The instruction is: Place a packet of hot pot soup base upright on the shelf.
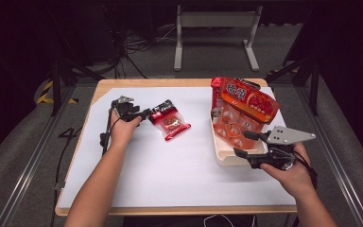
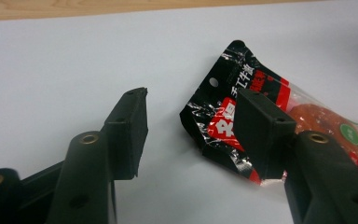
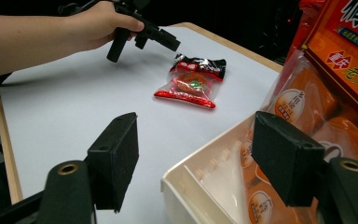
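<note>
Item 1: small snack packet (image 1: 169, 122), black top, red edges, clear window. It lies flat on the white sheet (image 1: 170, 170) covering your worktop (image 1: 123, 84), left of centre and well apart from the tray.

Item 2: your left gripper (image 1: 144, 114), held level at the packet's black end. Its fingers (image 2: 129, 135) stand partly apart. One lies over the packet's crumpled black corner, the other over bare sheet beside it. They are not pressed together on the packet, so nothing is held.

Item 3: your right gripper (image 1: 245, 143), at the near end of the tray. Its fingers (image 3: 114, 156) stand wide and hold nothing. One hangs outside the tray over the sheet, the other above the tray's inside, with the near wall between them.

Item 4: cream tray (image 1: 227, 158), on the right side of the worktop.

Item 5: large orange-and-red bag (image 1: 243, 106) of individually wrapped orange pieces, propped in the tray and leaning over its far end.
</note>
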The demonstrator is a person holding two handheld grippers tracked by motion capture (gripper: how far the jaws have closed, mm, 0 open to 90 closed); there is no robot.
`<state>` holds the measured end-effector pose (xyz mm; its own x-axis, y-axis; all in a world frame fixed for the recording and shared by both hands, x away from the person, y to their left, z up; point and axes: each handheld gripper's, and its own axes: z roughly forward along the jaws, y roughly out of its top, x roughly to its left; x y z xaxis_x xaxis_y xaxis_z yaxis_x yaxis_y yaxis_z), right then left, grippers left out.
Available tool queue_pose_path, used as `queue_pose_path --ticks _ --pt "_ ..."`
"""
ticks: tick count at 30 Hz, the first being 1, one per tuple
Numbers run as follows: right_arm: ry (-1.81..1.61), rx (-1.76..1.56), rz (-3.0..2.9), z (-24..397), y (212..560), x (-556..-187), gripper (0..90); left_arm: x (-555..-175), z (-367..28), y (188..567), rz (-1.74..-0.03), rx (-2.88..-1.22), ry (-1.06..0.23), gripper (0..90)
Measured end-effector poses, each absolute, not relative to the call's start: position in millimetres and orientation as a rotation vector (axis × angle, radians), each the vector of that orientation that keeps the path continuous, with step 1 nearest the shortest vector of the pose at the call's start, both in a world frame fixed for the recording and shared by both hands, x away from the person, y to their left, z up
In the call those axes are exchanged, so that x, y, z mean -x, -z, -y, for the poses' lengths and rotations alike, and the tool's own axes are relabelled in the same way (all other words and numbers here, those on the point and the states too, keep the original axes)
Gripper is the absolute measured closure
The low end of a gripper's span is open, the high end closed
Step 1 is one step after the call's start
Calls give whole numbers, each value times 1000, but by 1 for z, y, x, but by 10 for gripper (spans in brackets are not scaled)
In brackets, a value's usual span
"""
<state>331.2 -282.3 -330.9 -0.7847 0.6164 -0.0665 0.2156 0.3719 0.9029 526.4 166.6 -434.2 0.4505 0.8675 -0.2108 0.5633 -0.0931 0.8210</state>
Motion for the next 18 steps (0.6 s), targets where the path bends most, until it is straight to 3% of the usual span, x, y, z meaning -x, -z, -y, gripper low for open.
queue_pose_path --ticks 6,18 --pt "-1401 -698 -2262 276 332 -335 323 -528 -164 435 -1252 -1753 -398 381" --pt "-1399 -714 -2282 274 339 -337 314 -537 -162 453 -1333 -1727 -297 487"
